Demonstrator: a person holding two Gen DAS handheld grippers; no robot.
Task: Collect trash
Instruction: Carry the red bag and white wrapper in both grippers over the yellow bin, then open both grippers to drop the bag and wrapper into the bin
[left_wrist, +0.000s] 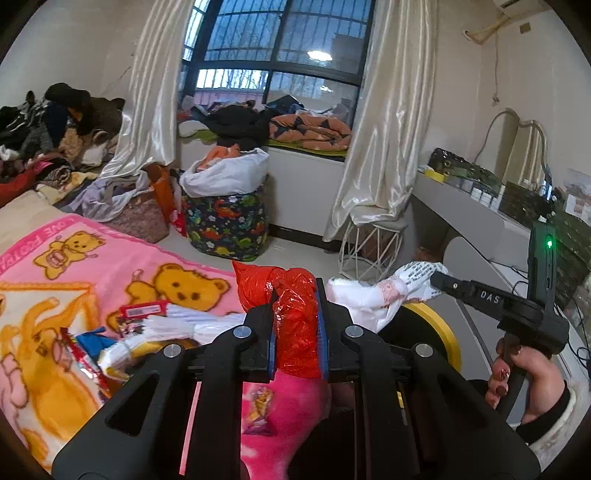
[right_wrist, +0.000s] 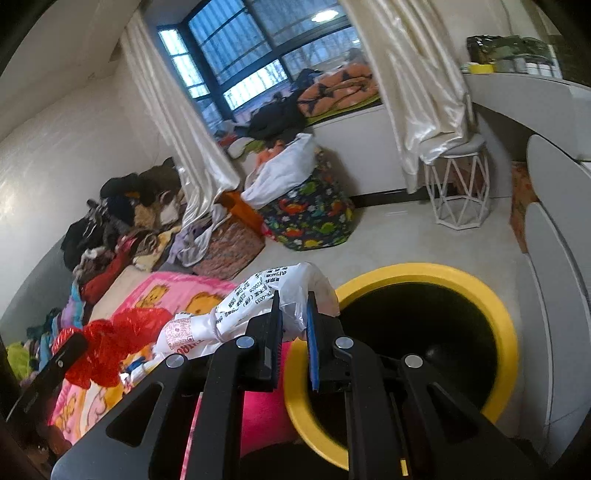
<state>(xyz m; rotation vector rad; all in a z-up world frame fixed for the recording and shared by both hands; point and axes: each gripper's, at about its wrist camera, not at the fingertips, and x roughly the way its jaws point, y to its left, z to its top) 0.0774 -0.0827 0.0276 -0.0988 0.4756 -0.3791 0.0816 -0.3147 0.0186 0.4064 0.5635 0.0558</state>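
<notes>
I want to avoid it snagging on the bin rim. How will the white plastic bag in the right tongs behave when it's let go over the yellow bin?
The white plastic bag looks thin and crumpled, so it is probably floppy and very light. It trails left from the right tongs, beyond the yellow bin rim, so it may drape there rather than drop in.

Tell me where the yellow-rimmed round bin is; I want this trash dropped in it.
The yellow-rimmed round bin stands on the floor beside the bed, directly beyond the right gripper, which holds the white printed plastic bag by its near rim.
</notes>
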